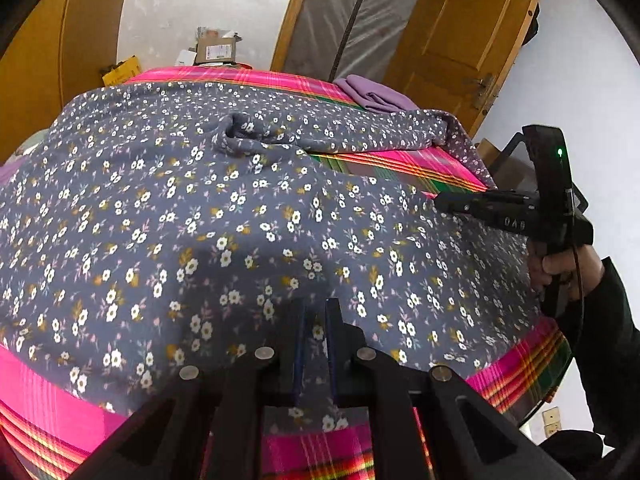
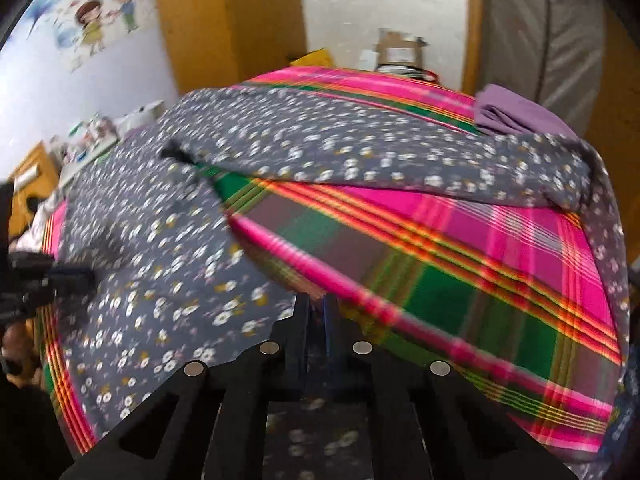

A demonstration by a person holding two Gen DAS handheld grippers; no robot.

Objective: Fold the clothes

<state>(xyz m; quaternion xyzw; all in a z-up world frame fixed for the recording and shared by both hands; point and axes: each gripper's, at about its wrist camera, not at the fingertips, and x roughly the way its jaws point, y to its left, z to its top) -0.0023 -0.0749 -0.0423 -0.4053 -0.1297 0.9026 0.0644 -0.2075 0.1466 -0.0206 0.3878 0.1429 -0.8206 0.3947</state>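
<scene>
Left wrist view: grey floral garment [image 1: 200, 208] lies rumpled across the pink plaid bedspread [image 1: 400, 168], left gripper [image 1: 316, 316] pinching its six-o'clock hem, right gripper [image 2: 318, 308] clamped on its edge.

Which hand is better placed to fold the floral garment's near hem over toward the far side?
Probably left. The left gripper pinches the floral garment at its near hem, mid-edge. The right gripper is shut at the side edge by the plaid sheet; whether it grips the cloth is unclear.
</scene>
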